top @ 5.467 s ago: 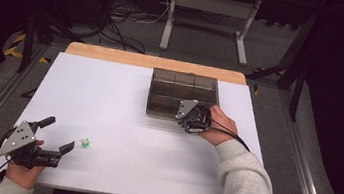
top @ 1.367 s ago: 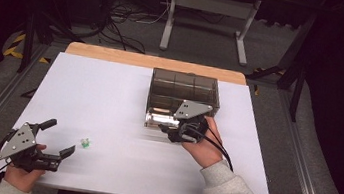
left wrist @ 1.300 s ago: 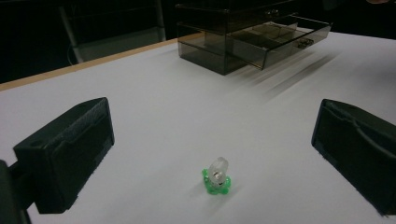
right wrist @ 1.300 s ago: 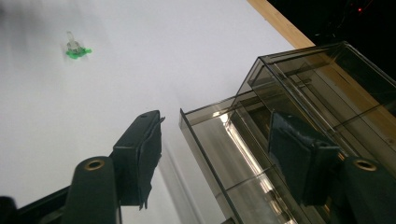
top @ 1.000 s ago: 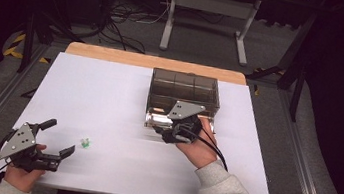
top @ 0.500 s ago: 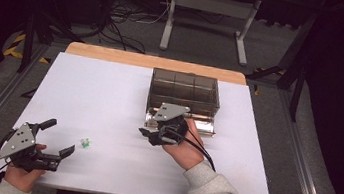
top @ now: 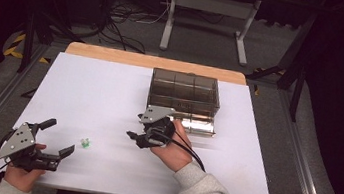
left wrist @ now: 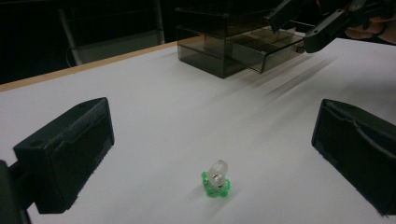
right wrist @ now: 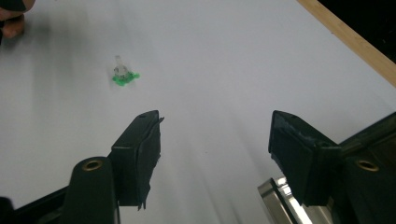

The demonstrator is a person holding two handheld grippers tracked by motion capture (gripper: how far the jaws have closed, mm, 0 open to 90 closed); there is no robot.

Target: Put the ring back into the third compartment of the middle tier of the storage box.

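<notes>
The left hand-held gripper (top: 57, 139) sits near the counter's (top: 110, 94) near left corner, jaws spread wide with nothing between them. Just beyond its tips, a small clear piece on a green base (top: 85, 142) stands on the white surface, apart from both jaws. The right hand-held gripper (top: 133, 138) hovers around the middle of the counter, jaws also wide and empty, pointing toward the left edge. Just behind it, toward the far right part of the counter, is a smoky transparent drawer box (top: 184, 92) with its bottom drawer (top: 196, 124) pulled out.
</notes>
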